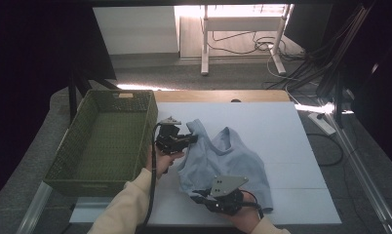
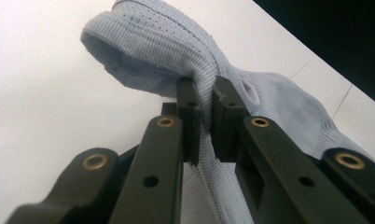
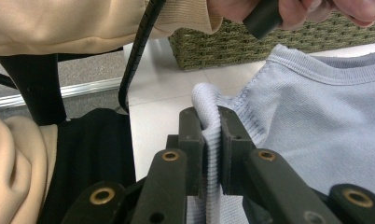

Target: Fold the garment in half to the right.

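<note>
A light blue sleeveless top lies spread on the white table. My left gripper is shut on its far left shoulder strap; in the left gripper view the ribbed strap is pinched between the black jaws of that gripper. My right gripper is shut on the top's near left hem corner. In the right gripper view the ribbed hem stands squeezed between the jaws of that gripper, and the rest of the top spreads to the right.
A green woven basket, with nothing inside, stands on the table's left edge next to my left hand. Cream sleeves come in from the bottom. Beyond the table are a white desk frame and floor cables.
</note>
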Tool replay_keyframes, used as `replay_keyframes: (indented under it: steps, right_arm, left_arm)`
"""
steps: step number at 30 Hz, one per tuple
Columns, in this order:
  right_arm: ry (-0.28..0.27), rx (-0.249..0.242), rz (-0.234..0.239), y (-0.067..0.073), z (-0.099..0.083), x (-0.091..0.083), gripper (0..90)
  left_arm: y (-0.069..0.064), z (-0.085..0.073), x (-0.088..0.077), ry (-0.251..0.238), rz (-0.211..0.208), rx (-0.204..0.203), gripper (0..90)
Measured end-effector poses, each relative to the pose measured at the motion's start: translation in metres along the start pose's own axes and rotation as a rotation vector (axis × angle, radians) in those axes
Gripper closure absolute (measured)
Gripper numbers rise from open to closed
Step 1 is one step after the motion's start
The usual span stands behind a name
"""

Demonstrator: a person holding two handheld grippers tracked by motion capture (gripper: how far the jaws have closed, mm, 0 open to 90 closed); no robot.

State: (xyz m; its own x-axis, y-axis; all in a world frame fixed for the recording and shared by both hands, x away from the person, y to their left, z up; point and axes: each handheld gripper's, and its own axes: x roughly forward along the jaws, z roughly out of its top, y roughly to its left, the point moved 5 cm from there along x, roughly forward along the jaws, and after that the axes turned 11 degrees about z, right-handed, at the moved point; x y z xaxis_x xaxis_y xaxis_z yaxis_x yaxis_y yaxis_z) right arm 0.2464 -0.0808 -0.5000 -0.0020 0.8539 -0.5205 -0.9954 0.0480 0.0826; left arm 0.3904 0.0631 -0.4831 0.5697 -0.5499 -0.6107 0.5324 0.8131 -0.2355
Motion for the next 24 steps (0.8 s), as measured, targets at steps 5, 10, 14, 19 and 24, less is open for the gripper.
replay_keyframes:
  steps: [5, 10, 14, 19, 24]
  right_arm:
    - [-0.01, -0.013, 0.005, 0.001, 0.006, 0.005, 81.6]
    - [-0.077, -0.05, 0.002, 0.006, 0.025, 0.002, 81.6]
    - [-0.069, -0.034, 0.001, 0.005, 0.018, 0.002, 81.6]
    - [-0.061, -0.018, 0.0, 0.002, 0.014, 0.003, 81.6]
    - [-0.054, -0.018, 0.003, 0.002, 0.011, 0.005, 81.6]
  left_arm:
    - [0.002, 0.008, -0.01, -0.018, 0.022, -0.005, 82.5]
    - [0.005, 0.013, -0.023, -0.033, 0.024, -0.006, 82.5]
    - [0.006, 0.008, -0.021, -0.017, 0.03, -0.008, 82.4]
    - [0.008, 0.003, -0.014, -0.007, 0.03, -0.022, 82.4]
    - [0.008, 0.003, -0.013, -0.011, 0.038, -0.025, 82.4]
